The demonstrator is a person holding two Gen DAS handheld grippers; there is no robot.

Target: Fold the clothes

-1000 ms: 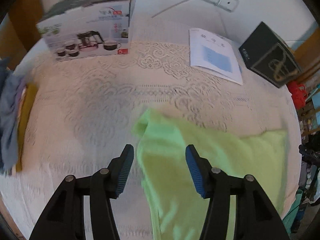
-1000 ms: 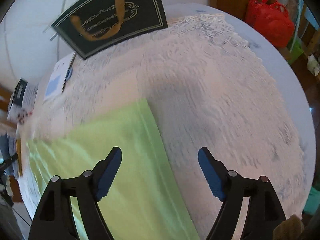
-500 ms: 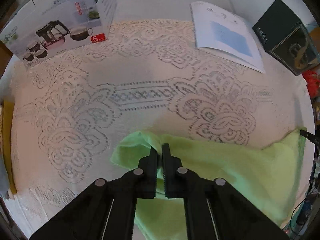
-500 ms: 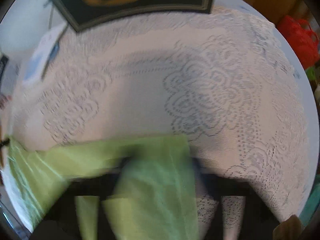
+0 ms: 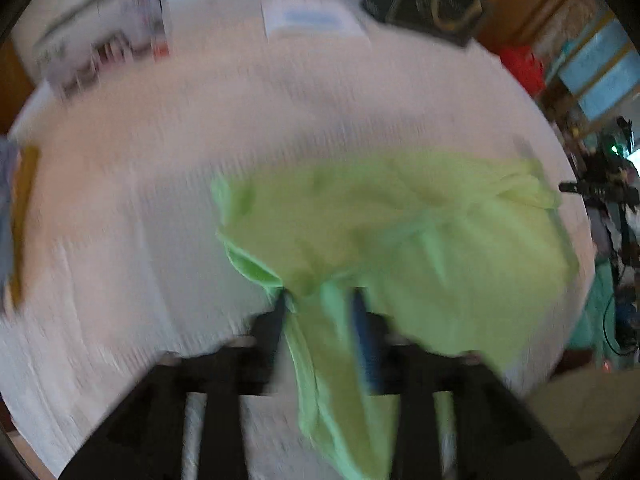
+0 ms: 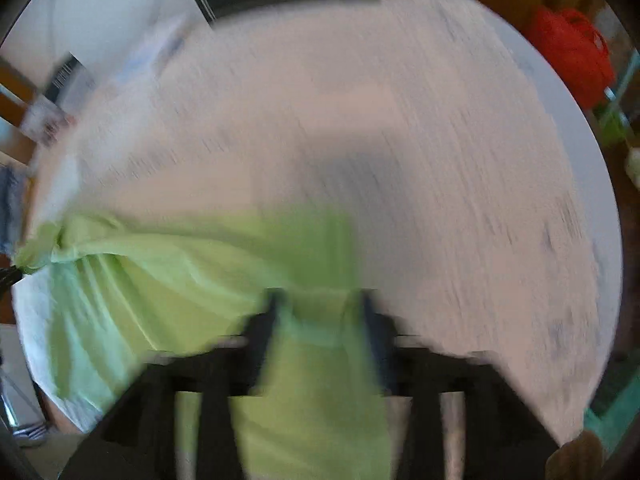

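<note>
A light green garment (image 5: 420, 232) lies bunched on the lace-covered table (image 5: 140, 168), and both views are smeared by motion. My left gripper (image 5: 320, 312) points down at the garment's left part. Its jaws are opening, and a strip of the green fabric hangs loose between them. In the right wrist view the same garment (image 6: 160, 264) spreads to the left, with a fold running up between the fingers of my right gripper (image 6: 318, 312). Those jaws are opening too, and the cloth fills the gap without being pinched.
At the table's far side stand a tea-set box (image 5: 108, 52), a white booklet (image 5: 312, 18) and a dark box (image 5: 424, 4). A pile of other clothes (image 5: 16, 216) sits at the left edge. A red bag (image 6: 572, 56) lies beyond the table's right rim.
Half a second ago my left gripper was shut on the garment's edge; now its jaws stand apart. Both grippers have swept across the table. The garment has gone from flat to bunched.
</note>
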